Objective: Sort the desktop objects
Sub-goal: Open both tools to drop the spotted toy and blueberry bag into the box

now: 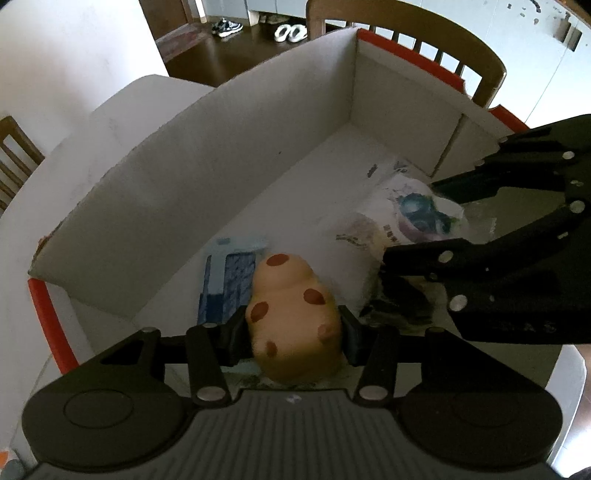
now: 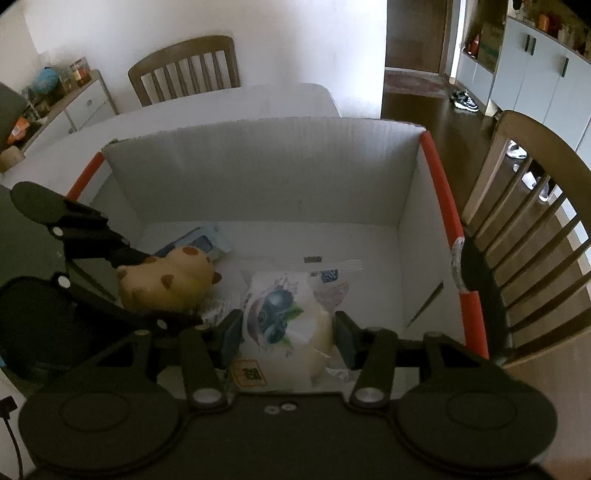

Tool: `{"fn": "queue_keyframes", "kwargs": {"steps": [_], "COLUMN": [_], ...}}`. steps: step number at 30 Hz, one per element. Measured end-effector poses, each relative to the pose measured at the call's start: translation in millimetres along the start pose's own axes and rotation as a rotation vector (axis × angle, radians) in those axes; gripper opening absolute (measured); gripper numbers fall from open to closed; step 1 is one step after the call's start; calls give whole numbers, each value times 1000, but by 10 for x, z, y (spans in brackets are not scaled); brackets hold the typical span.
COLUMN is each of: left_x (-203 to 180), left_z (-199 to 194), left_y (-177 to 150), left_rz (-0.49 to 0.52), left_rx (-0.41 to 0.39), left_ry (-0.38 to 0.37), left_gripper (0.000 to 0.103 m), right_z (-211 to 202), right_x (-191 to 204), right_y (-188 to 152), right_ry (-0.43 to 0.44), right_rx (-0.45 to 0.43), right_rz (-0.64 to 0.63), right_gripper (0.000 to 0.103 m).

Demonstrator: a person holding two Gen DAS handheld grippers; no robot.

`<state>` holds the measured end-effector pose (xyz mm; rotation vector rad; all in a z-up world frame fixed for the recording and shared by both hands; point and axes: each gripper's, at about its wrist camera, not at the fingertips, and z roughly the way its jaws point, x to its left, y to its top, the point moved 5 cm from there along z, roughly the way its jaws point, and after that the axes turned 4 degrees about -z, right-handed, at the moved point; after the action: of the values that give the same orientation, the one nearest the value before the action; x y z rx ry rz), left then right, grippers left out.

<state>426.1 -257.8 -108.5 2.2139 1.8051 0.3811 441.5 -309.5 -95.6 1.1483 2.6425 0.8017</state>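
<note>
My left gripper (image 1: 293, 338) is shut on a tan soft toy with brown spots (image 1: 293, 314), held low inside a white cardboard box (image 1: 207, 155). The same toy (image 2: 166, 280) and the left gripper (image 2: 162, 288) show at the left of the right wrist view. My right gripper (image 2: 286, 338) is shut on a clear packet of bread with a blueberry picture (image 2: 284, 325), also down inside the box (image 2: 277, 177). In the left wrist view the right gripper (image 1: 413, 225) comes in from the right with the packet (image 1: 410, 210). A blue packet (image 1: 231, 280) lies on the box floor under the toy.
The box has red edge strips (image 2: 447, 206) and stands on a white table (image 2: 258, 99). Wooden chairs stand behind the table (image 2: 184, 70) and right beside the box (image 2: 535, 229). A low cabinet with clutter (image 2: 66, 96) is at the far left. Shoes (image 1: 291, 33) lie on the dark floor.
</note>
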Motion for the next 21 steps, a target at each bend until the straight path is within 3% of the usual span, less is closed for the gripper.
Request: {"fn": "queue_keyframes", "kwargs": {"steps": [8, 11, 17, 21], "left_x": [4, -5, 40, 11], "left_z": [5, -27, -162, -225], "left_y": [-27, -34, -106, -69], "left_rz": [15, 22, 10, 2], "left_rx": [21, 12, -25, -47], "left_ry": [11, 15, 41, 53], "left_gripper": [49, 49, 61, 63], "right_z": [25, 2, -96, -207], "right_x": [30, 39, 51, 85], "right_y": [26, 38, 26, 45], "right_ry": [-5, -13, -13, -9], "right_rx": [15, 7, -22, -49], "right_rz": [-14, -17, -7, -11], "right_gripper": [55, 61, 68, 73]}}
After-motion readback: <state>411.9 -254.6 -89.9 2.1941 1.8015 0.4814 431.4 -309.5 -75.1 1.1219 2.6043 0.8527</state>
